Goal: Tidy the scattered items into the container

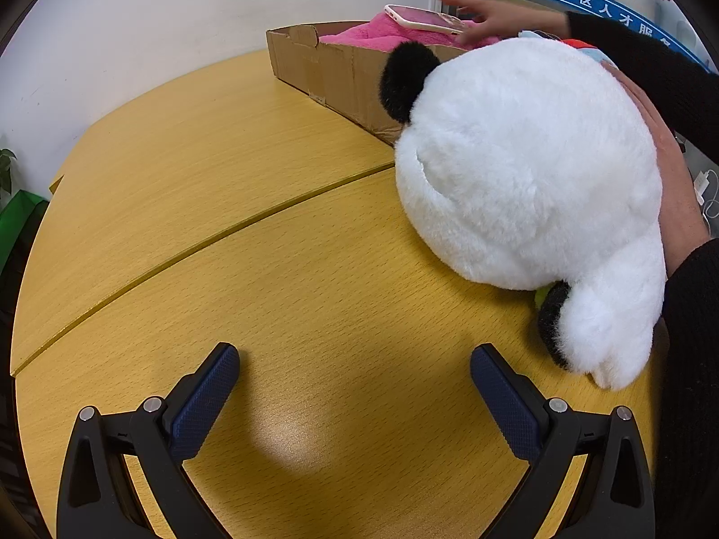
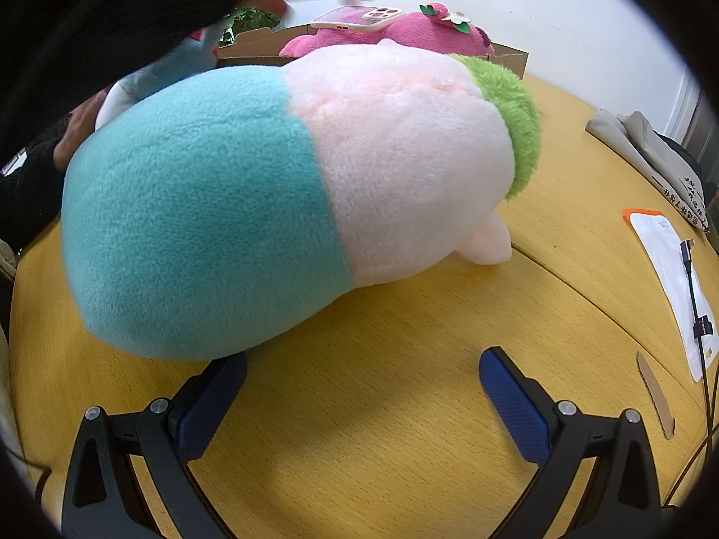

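A big white plush panda (image 1: 525, 170) with black ears lies on the yellow table, right of my open, empty left gripper (image 1: 355, 386). A bare hand (image 1: 674, 188) rests on its far side. A teal, pale pink and green plush (image 2: 278, 197) lies just ahead of my open, empty right gripper (image 2: 364, 395), its teal end next to the left finger. The cardboard box (image 1: 332, 72) at the back holds a pink plush (image 2: 404, 36). A pink phone (image 2: 359, 18) lies on it, with another hand (image 1: 494, 13) reaching over it.
The yellow table (image 1: 224, 206) has a seam across it. At the right lie a white pouch (image 2: 674, 287), a black cable (image 2: 696, 314), a cardboard strip (image 2: 656, 395) and a grey bag (image 2: 651, 157). A green plant (image 1: 6, 166) stands far left.
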{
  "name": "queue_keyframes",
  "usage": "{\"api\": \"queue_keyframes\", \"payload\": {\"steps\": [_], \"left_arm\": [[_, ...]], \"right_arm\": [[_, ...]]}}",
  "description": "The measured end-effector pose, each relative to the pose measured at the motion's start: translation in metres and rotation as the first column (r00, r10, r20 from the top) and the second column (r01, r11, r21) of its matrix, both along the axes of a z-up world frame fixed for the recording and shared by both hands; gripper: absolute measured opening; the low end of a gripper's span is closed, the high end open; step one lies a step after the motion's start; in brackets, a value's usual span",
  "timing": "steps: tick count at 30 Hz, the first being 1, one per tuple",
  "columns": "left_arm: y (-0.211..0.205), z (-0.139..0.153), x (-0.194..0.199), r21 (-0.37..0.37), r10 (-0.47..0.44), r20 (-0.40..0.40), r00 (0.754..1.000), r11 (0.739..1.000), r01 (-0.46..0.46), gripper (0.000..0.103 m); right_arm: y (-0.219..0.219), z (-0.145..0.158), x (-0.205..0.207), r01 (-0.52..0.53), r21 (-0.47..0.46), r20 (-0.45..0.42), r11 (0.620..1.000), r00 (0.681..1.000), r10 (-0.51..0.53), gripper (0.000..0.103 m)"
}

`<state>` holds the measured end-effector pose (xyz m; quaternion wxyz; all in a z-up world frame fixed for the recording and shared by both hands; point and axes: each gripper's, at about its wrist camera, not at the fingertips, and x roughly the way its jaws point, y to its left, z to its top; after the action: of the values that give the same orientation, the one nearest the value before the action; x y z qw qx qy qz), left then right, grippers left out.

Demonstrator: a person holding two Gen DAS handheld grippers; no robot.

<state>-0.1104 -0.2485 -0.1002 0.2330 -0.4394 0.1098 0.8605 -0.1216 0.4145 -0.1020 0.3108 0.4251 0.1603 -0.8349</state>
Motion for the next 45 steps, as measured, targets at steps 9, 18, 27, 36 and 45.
{"api": "queue_keyframes", "payload": {"steps": [9, 18, 27, 36, 45], "left_arm": [[0.0, 0.0, 0.0, 0.0, 0.0, 0.0, 1.0, 1.0, 0.0, 0.103], [0.0, 0.0, -0.0001, 0.0, 0.001, 0.0, 1.0, 1.0, -0.001, 0.103], [0.0, 0.0002, -0.0003, 0.0, 0.009, -0.001, 1.0, 1.0, -0.009, 0.103], [0.0002, 0.0006, -0.0012, -0.001, 0.01, -0.001, 1.0, 1.0, -0.01, 0.103], [0.0002, 0.0006, -0.0012, -0.001, 0.012, -0.001, 1.0, 1.0, -0.012, 0.103]], "right_arm": [[0.0003, -0.0002, -0.0003, 0.0, 0.0, 0.0, 1.0, 1.0, 0.0, 0.103], [0.0006, -0.0004, -0.0005, -0.001, 0.0, 0.0, 1.0, 1.0, 0.001, 0.103], [0.0009, -0.0007, -0.0007, -0.001, 0.0, 0.0, 1.0, 1.0, 0.001, 0.103], [0.0012, -0.0009, -0.0009, -0.001, 0.0, 0.0, 1.0, 1.0, 0.001, 0.103], [0.0015, -0.0011, -0.0012, -0.002, 0.0, 0.0, 1.0, 1.0, 0.002, 0.103]]}}
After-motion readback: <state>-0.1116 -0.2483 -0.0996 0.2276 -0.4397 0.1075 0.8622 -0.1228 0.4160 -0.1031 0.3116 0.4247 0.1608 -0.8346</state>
